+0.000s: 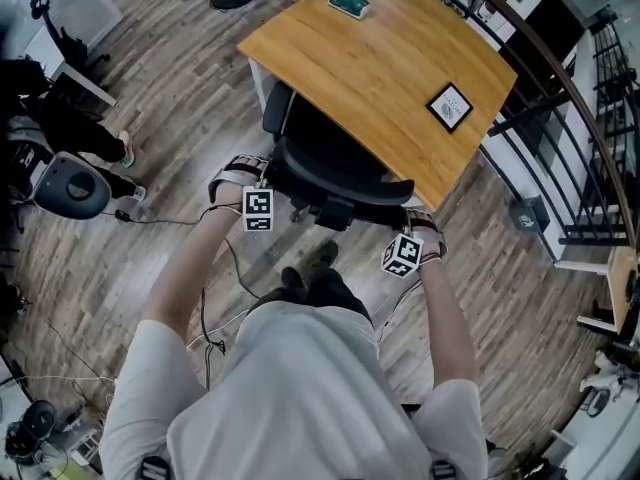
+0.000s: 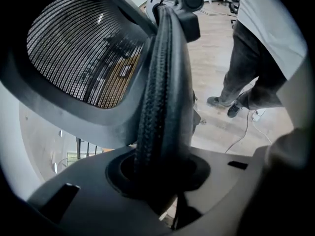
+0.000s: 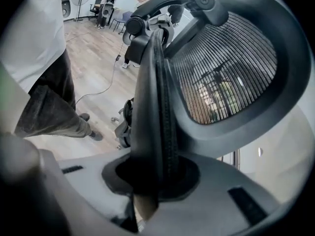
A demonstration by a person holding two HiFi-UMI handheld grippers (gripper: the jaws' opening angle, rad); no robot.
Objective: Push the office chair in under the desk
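A black mesh office chair (image 1: 330, 173) stands with its seat partly under the wooden desk (image 1: 380, 63) and its backrest toward me. My left gripper (image 1: 240, 171) is at the left side of the backrest and my right gripper (image 1: 420, 226) at the right side. In the left gripper view the padded backrest rim (image 2: 162, 82) runs straight down between the jaws of the left gripper (image 2: 157, 173), which are shut on it. The right gripper view shows the same: the right gripper (image 3: 150, 173) is shut on the rim (image 3: 155, 92), with the mesh (image 3: 221, 68) beside it.
On the desk lie a green object (image 1: 349, 4) and a black-framed card (image 1: 450, 106). A dark railing (image 1: 560, 118) curves past the desk's right side. A grey round device (image 1: 72, 184) and cables (image 1: 215, 298) lie on the wooden floor at left. My own legs (image 2: 246, 73) stand behind the chair.
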